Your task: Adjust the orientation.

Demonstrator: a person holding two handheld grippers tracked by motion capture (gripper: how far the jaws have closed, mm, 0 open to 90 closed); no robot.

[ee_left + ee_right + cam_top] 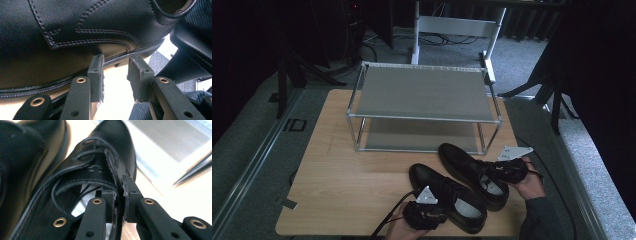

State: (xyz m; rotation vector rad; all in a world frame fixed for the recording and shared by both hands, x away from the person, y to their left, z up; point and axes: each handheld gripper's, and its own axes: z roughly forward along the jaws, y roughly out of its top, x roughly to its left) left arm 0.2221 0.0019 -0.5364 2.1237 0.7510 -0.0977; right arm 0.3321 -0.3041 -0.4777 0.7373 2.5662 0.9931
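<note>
Reaching in from the near edge of the wooden surface (342,185), the left gripper (424,212) sits against the outer side of the nearer black leather shoe (447,197). In the left gripper view its fingers (96,75) stand partly apart with only bare surface between them, their tips just at the shoe's welt and gripping nothing. Closing there, I judge, would catch only the sole edge or slide off the smooth upper, and the shoe could tip.

To its right lies the second shoe (469,172), toe pointing toward the two-tier metal rack (422,92) at the back of the surface. The right gripper (507,170) has its fingers (131,195) pinched nearly together on the thin leather rim of that shoe's opening, beside the laces (95,147). The risk here seems to be the soft collar: lifted by it alone, the shoe would likely swing toe-down, pull free of the pinch, or knock the rack's front rail or its neighbour lying close alongside.
</note>
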